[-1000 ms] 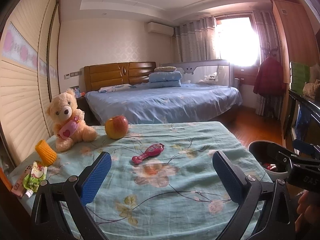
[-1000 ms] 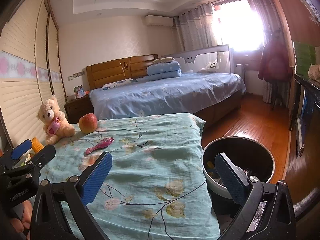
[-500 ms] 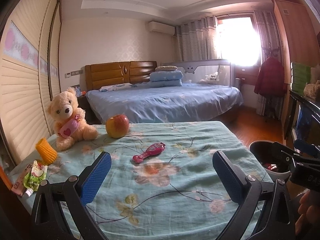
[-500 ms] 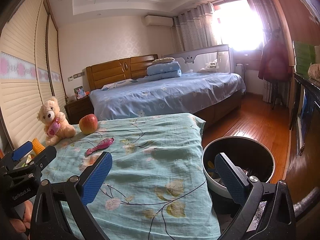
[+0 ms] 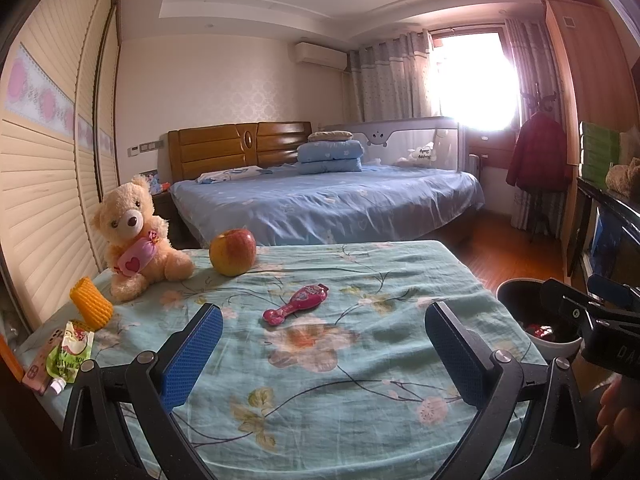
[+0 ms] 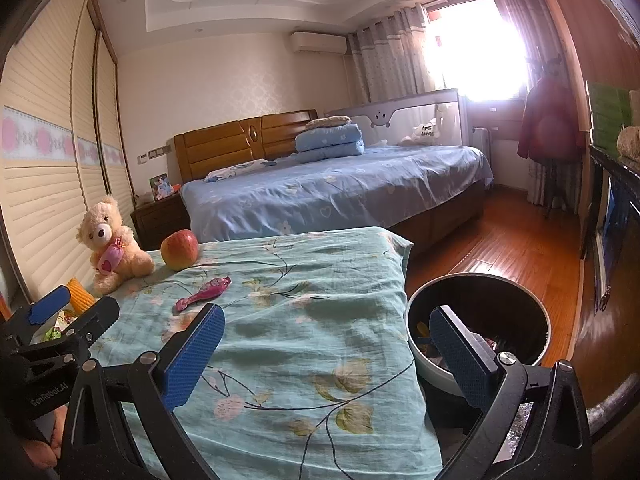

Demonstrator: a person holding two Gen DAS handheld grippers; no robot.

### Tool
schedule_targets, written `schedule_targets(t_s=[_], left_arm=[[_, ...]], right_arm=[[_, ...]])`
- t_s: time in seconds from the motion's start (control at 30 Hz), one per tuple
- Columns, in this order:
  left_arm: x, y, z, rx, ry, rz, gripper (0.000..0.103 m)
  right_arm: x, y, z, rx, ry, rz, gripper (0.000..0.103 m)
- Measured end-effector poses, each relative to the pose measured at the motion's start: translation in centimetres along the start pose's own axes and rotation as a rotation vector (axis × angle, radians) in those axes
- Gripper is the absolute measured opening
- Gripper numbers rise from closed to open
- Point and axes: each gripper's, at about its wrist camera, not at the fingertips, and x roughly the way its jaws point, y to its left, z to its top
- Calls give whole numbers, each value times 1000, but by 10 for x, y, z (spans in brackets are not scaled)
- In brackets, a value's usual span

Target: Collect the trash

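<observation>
Hovering spread and empty, both grippers (image 5: 320,344) (image 6: 328,344) risk binning the apple (image 5: 233,252) instead of the lower-left green pouch (image 5: 70,350).

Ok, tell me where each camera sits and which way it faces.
Left wrist: on the left gripper, jaws open, facing across the floral-covered table; the right gripper shows at right.
Right wrist: on the right gripper, jaws open, over table edge and trash bin; left gripper at left.
Shared: apple, teddy bear, bed.
</observation>
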Motion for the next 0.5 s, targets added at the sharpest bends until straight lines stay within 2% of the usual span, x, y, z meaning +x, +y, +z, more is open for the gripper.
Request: schedule_targets(t_s=[0.5], left_arm=[[1, 2, -1, 2, 4, 2, 102]], right_arm=[[-1, 1, 0, 3, 1, 3, 103]])
